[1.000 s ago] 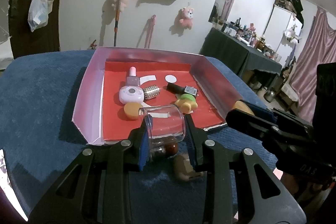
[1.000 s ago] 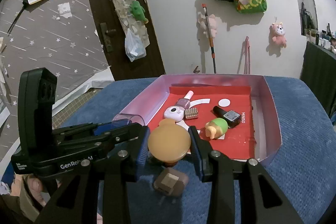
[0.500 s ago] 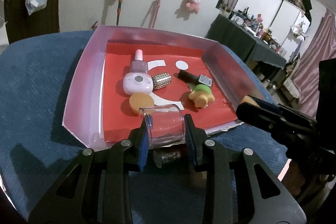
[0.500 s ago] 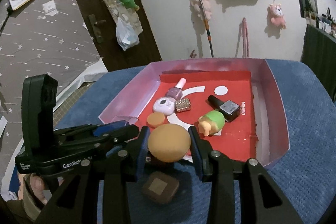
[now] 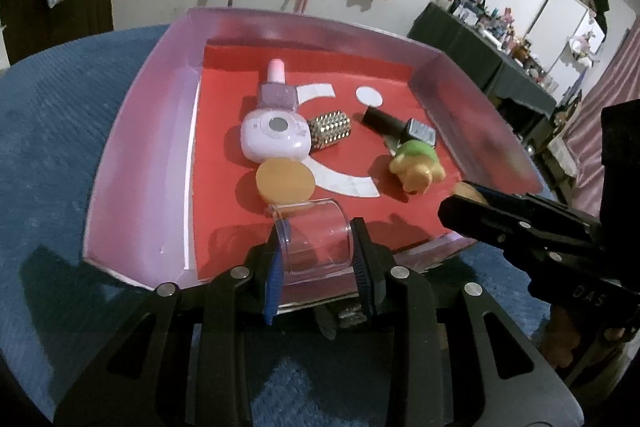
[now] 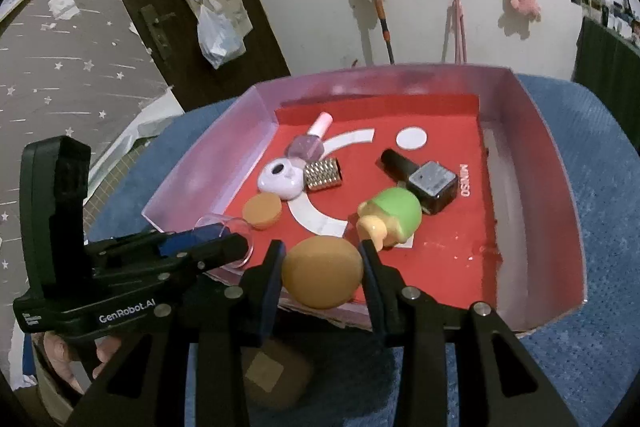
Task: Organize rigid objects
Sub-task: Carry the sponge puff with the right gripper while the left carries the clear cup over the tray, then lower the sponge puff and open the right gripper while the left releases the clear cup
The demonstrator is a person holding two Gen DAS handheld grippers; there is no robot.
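Note:
My left gripper (image 5: 318, 251) is shut on a clear plastic cup (image 5: 316, 239), held on its side over the near rim of the pink box (image 5: 132, 163). My right gripper (image 6: 322, 273) is shut on an orange egg-shaped sponge (image 6: 322, 277), over the same near rim of the pink box (image 6: 556, 187). In the right wrist view the left gripper (image 6: 224, 247) shows at the left with the cup (image 6: 228, 227) in it. In the left wrist view the right gripper's fingers (image 5: 516, 223) reach in from the right, the sponge (image 5: 466, 191) partly hidden.
On the box's red floor lie a pink-capped bottle (image 5: 276, 91), a lilac toy camera (image 5: 276, 139), a studded gold piece (image 5: 330, 127), an orange disc (image 5: 284, 181), a dark bottle (image 5: 400, 129) and a green-yellow toy (image 5: 418, 167). A brown compact (image 6: 272, 375) lies on the blue cloth (image 5: 52, 147) under the right gripper.
Both grippers have moved forward and down toward the box, carrying the cup and the sponge from over the blue cloth to over the box's near rim. The items inside stayed put.

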